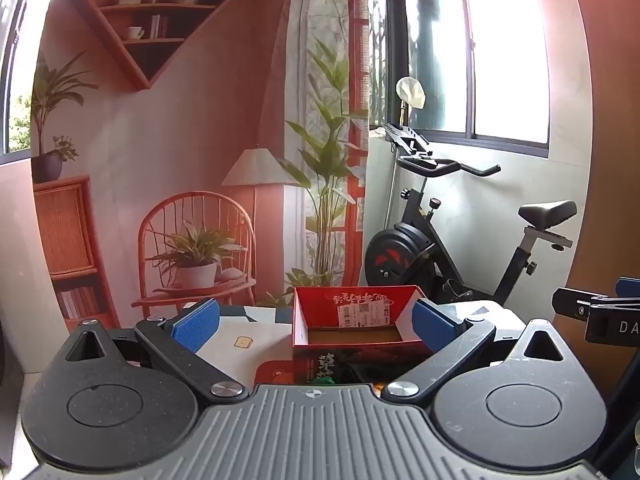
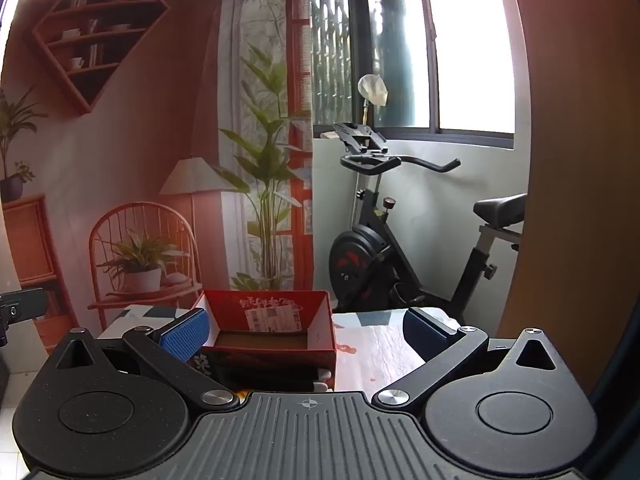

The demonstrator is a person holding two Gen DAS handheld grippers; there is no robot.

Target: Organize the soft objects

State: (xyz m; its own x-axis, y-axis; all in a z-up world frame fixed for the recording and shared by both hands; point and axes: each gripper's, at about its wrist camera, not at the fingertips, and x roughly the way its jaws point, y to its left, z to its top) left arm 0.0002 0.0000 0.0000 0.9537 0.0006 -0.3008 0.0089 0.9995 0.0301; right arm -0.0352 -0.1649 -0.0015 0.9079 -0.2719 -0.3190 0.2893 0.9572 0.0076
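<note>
- Nearest the lens in the left wrist view, the left gripper (image 1: pixel 316 320) fills the bottom of the frame, its two blue pads (image 1: pixel 196 324) spread wide with nothing between them
- Between those spread fingers, at lower centre, a red cardboard box (image 1: pixel 352 346) stands open-topped on a table (image 1: pixel 260 326); a white label is stuck on its inner back wall and its brown floor looks bare
- Below the box's front wall, dark items and a small green thing (image 1: pixel 326 380) sit just above the gripper's body, too hidden to identify, so no soft object can be named with certainty
- At the right edge of this view, part of another black tool (image 1: pixel 596 314) juts in
- In the right wrist view, the right gripper (image 2: pixel 306 330) is likewise wide apart and holding nothing; its left pad (image 2: pixel 184 336) overlaps the box's left wall in the picture, though contact cannot be judged
- Here the red cardboard box (image 2: pixel 272 350) sits left of centre, with bare glossy table (image 2: pixel 376 354) to its right, between the fingers
- Behind the table, a printed backdrop (image 1: pixel 168 160) of shelves, a chair and plants covers the left and centre
- An exercise bike (image 2: pixel 400 248) stands at the right below a bright window (image 2: pixel 472 40)
</note>
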